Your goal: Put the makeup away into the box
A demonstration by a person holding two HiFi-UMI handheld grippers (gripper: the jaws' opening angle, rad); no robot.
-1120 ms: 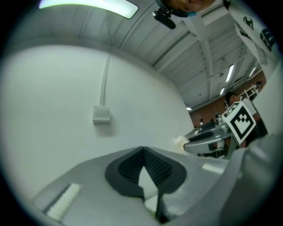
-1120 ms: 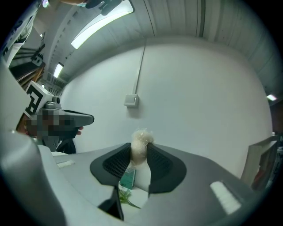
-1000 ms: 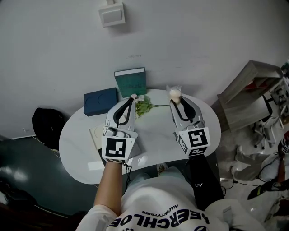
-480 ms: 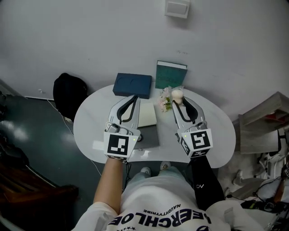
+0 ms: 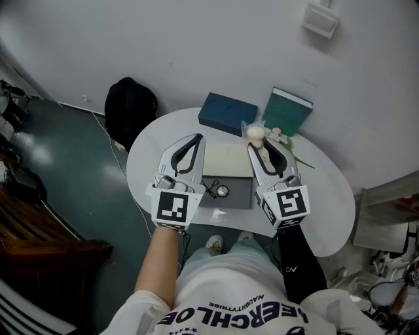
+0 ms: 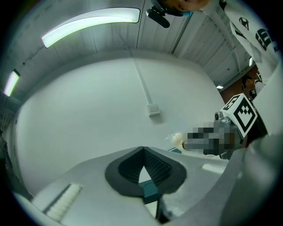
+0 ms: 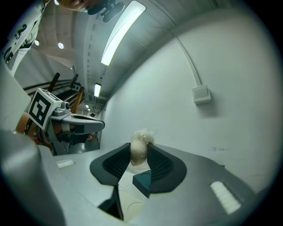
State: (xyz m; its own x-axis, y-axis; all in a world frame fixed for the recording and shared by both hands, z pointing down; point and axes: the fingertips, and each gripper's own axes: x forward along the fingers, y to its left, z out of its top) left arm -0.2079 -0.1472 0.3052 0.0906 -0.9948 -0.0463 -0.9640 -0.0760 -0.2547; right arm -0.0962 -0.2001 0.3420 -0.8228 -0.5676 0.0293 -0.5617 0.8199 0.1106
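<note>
White wall behind, with a switch plate [image 5: 320, 19] high on it; below it a pale oval table [image 5: 327, 216], and a black backpack [image 5: 131, 108] on the dark floor at its far left. On the table's far side lay a dark blue box [image 5: 228, 112], lid shut, with a green book [image 5: 288, 112] leaning on the wall and a sprig of flowers [image 5: 283, 136] just beside it. Nearer the person: a cream panel [image 5: 226, 160] touching a grey tray [image 5: 239, 196] that held a small round item [image 5: 222, 190]; could not tell whether these two were an opened case. Right gripper [image 5: 257, 142] pointed level over the table, jaws pinched on a cream makeup sponge [image 7: 139, 148] in clear wrap, which stuck out above the pads and was clear of the surface. Left gripper [image 5: 198, 137] sat alongside, well apart, its tips pressed together with nothing between them. Judged step: carrying the sponge toward its container, not yet placed. The blue box looked the likely target and was closed, so the next move probably called for the free left gripper to lift the lid before the right could lower the sponge in and let go.
</note>
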